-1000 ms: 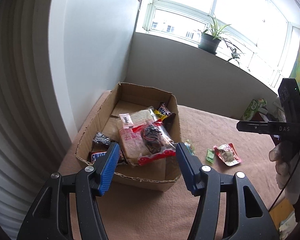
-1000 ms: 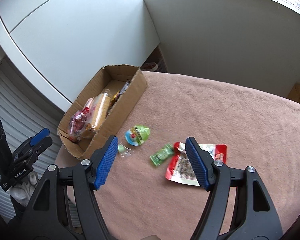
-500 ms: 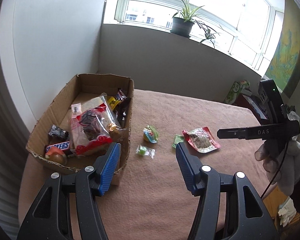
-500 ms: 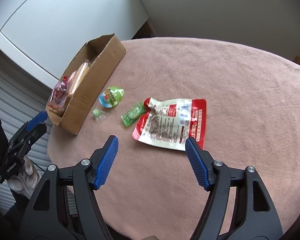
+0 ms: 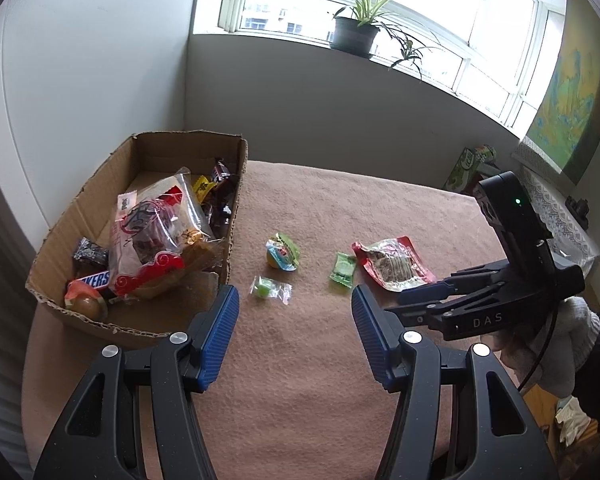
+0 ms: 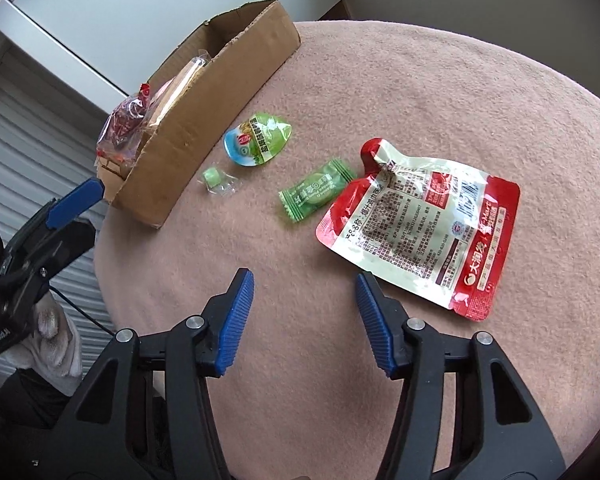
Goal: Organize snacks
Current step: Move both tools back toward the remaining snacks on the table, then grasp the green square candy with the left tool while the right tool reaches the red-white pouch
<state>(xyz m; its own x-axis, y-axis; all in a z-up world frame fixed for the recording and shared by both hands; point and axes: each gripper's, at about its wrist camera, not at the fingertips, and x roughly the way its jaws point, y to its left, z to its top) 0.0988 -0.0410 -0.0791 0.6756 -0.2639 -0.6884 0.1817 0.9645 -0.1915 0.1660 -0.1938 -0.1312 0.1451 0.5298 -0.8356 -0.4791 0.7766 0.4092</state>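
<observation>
A cardboard box (image 5: 140, 148) (image 6: 228, 80) holds several snacks, among them a clear bag with red print (image 5: 152, 232) and a Snickers bar (image 5: 94, 280). On the pink cloth lie a red and white pouch (image 6: 420, 232) (image 5: 392, 264), a green wrapped candy (image 6: 316, 196) (image 5: 343, 270), a jelly cup (image 6: 258, 140) (image 5: 282, 252) and a small green sweet in clear wrap (image 6: 216, 179) (image 5: 268, 289). My left gripper (image 5: 294, 332) is open and empty near the box's front corner. My right gripper (image 6: 304, 312) is open and empty, just short of the pouch and green candy.
The table (image 6: 440, 92) is round with its edge close on the left in the right wrist view. A white wall and radiator stand behind the box. A potted plant (image 5: 356, 32) sits on the windowsill. A green carton (image 5: 466, 168) stands beyond the table.
My left gripper has swung right, away from over the box, toward the loose snacks. My right gripper has moved forward and down, closer to the pouch and green candy.
</observation>
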